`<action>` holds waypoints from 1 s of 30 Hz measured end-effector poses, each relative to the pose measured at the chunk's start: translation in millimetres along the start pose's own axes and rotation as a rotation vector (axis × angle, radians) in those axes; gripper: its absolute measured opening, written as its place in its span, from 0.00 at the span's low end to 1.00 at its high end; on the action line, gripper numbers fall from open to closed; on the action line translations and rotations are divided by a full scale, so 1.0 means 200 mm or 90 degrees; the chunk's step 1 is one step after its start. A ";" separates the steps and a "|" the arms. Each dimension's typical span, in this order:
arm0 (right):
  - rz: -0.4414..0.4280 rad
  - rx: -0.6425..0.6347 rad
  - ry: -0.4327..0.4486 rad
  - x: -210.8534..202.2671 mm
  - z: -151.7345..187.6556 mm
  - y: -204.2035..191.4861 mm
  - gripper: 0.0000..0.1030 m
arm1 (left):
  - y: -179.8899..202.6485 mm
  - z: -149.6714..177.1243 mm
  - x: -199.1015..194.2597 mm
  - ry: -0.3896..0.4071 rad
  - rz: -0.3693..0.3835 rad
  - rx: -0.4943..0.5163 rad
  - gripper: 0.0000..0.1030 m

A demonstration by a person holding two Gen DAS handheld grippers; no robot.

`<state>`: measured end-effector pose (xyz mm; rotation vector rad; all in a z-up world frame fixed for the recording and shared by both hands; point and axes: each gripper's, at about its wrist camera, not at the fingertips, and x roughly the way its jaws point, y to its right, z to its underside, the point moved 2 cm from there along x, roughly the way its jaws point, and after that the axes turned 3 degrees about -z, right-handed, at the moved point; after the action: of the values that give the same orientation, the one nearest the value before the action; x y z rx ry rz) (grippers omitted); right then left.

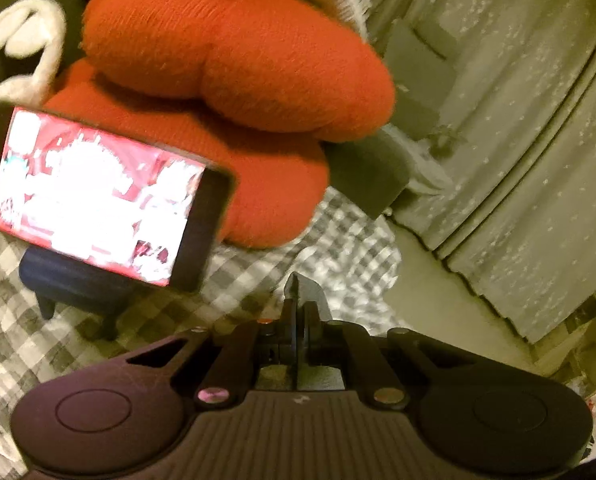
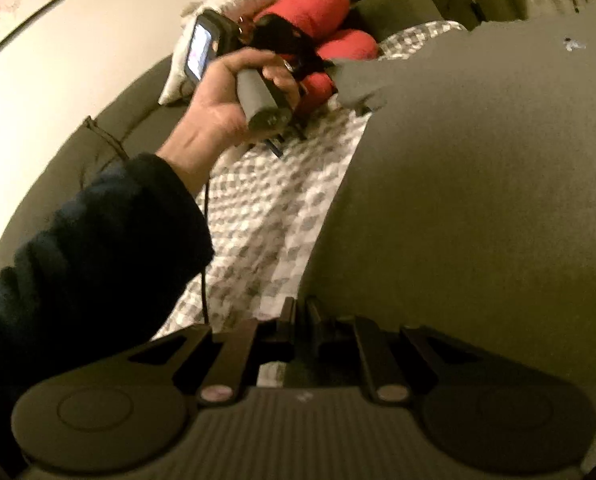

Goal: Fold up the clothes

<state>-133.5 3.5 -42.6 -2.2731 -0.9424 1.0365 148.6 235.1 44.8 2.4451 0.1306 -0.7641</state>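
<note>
A large olive-grey garment (image 2: 477,184) lies spread over the checked cover (image 2: 266,208) and fills the right half of the right wrist view. My right gripper (image 2: 301,312) is shut at the garment's near edge, its fingers pinching the cloth. The garment's far corner (image 2: 353,80) is drawn up toward the left gripper, whose handle a person's hand (image 2: 218,96) holds. In the left wrist view my left gripper (image 1: 298,292) is shut, with a small grey flap of cloth (image 1: 317,292) at its tips. The gripper body hides the rest of the garment there.
A phone (image 1: 98,196) with a lit screen stands on a dark holder beside red cushions (image 1: 238,60). A pale patterned curtain (image 1: 517,140) hangs at the right. A dark sleeve (image 2: 78,248) crosses the left, in front of the sofa back (image 2: 78,152).
</note>
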 end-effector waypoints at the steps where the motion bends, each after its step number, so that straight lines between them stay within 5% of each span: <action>1: -0.010 0.011 0.006 -0.01 0.00 0.01 0.08 | 0.03 0.00 -0.02 0.005 0.003 0.007 0.01; 12: -0.115 0.174 0.059 -0.20 0.00 0.26 0.08 | 0.47 0.01 -0.10 0.047 -0.003 0.134 0.01; 30: -0.052 0.213 0.114 -0.47 0.07 0.48 0.08 | 1.11 0.38 0.07 0.022 -0.028 0.309 0.01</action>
<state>-152.0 -127.2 -68.8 -1.9948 -0.7218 0.8650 178.2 7.7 94.4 2.9212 0.0110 -0.8522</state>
